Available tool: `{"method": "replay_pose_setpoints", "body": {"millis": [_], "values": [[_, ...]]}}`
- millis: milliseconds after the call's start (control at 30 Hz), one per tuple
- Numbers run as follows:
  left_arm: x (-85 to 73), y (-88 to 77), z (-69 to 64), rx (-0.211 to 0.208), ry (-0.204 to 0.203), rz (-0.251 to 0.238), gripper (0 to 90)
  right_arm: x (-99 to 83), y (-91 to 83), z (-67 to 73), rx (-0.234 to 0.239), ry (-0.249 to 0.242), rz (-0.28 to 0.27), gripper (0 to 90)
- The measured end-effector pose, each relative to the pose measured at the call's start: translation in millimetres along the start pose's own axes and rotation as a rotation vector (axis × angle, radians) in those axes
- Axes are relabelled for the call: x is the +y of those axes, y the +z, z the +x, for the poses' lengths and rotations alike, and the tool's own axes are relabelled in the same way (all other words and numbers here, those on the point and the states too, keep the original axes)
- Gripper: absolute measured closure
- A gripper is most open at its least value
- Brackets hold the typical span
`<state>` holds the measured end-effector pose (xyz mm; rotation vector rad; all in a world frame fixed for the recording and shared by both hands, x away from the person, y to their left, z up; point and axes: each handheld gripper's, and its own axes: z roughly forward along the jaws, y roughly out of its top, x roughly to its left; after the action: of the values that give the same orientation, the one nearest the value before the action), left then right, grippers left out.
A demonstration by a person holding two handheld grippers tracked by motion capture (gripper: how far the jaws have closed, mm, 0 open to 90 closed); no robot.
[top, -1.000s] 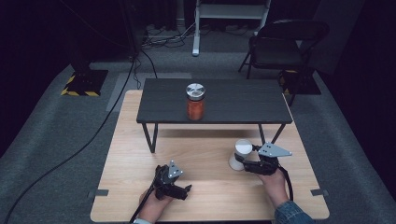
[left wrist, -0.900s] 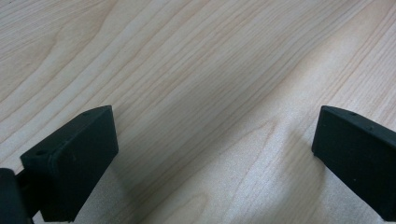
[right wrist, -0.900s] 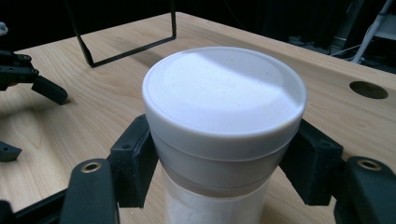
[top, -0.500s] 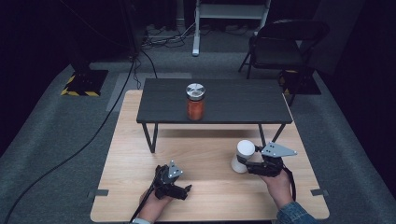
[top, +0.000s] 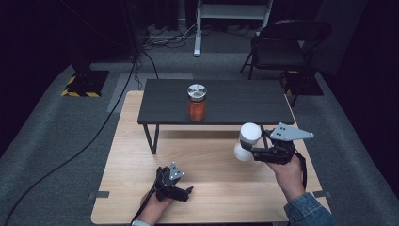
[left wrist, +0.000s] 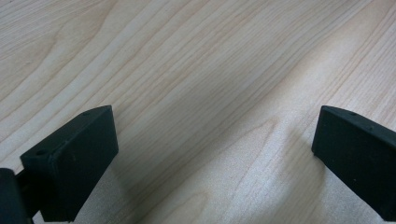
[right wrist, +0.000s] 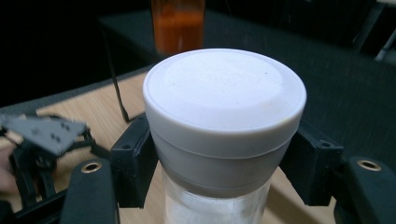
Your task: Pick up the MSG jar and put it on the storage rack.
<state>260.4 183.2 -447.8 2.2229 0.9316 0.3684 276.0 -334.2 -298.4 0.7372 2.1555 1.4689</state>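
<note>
My left gripper [top: 187, 191] rests low on the wooden table [top: 211, 165] exactly where it was, jaws wide apart over bare wood; my right gripper [top: 254, 153], clamped below the cap of the white-capped jar [top: 246, 140], has lifted it clear of the table since a second ago. The orange jar [top: 197, 102] sits unmoved on the dark shelf [top: 244, 101].

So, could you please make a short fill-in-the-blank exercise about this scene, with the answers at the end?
1. The right gripper is shut on a jar with a ____ lid.
2. The jar with orange contents stands on the ____ raised shelf.
3. The left gripper rests low over the wooden table with its jaws ____.
4. A folding ____ stands on the floor beyond the table.

Missing words: white; black; open; chair
</note>
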Motion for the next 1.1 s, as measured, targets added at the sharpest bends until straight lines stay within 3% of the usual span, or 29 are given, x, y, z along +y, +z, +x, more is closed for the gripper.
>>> {"method": "replay_pose_setpoints", "body": {"millis": [200, 367, 500, 700, 800, 900, 1033, 1100], "values": [[-0.3, 0.0, 0.0, -0.001, -0.001, -0.002, 0.1, 57.5, -1.8, -3.8, -0.005, -0.022, -0.01, 33.6], [-0.1, 0.1, 0.6, -0.003, 0.001, -0.001, 0.1, 81.5, -0.4, -10.6, 0.007, -0.004, -0.053, 33.5], [-0.1, 0.1, 0.4, -0.003, 0.001, -0.001, 0.1, 96.3, 8.3, -14.6, -0.02, -0.01, -0.059, 33.5], [0.1, 0.0, 0.6, -0.004, 0.004, 0.0, 0.1, 93.9, 31.4, -20.2, -0.08, -0.006, -0.041, 33.5], [0.5, -0.4, 0.6, -0.004, 0.011, 0.003, 0.0, 88.7, 45.3, -22.0, -0.103, 0.0, -0.005, 33.5], [0.2, -0.5, 0.8, -0.008, 0.011, 0.003, 0.1, 77.3, 46.8, -26.3, -0.103, 0.031, -0.048, 33.4], [0.3, -0.6, 0.9, -0.008, 0.011, 0.003, 0.1, 76.9, 47.8, -28.6, -0.102, 0.043, -0.048, 33.0], [0.3, -0.6, 0.8, -0.007, 0.011, 0.003, 0.1, 77.4, 49.2, -30.5, -0.095, 0.047, -0.041, 27.6]]}}
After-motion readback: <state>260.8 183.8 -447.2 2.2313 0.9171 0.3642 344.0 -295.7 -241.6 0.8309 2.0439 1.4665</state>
